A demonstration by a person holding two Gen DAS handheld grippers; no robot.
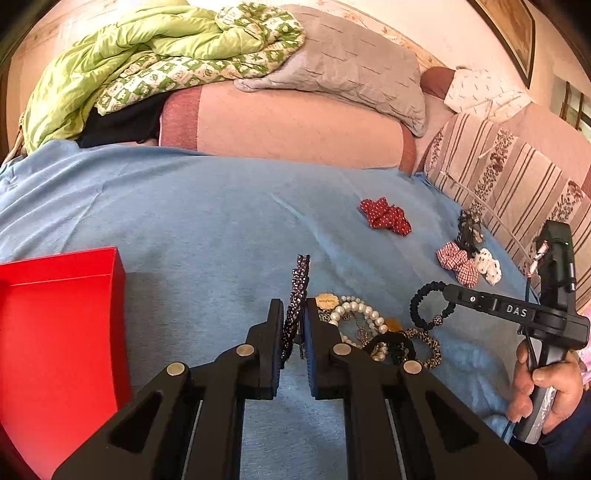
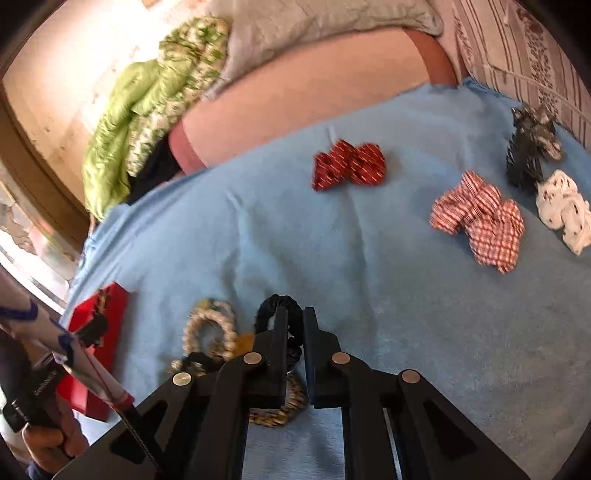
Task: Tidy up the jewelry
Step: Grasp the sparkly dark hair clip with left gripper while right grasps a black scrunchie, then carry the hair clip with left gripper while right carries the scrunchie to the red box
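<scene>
Blue blanket (image 1: 184, 206), red box (image 1: 55, 332) at edge

Red box (image 1: 55, 332): cut off at left edge, interior mostly unseen. Jewelry pile (image 1: 369, 328): partly hidden behind gripper finger. Checked scrunchie (image 2: 480, 221): motion-blurred. Framed picture (image 1: 509, 33): cropped.
</scene>
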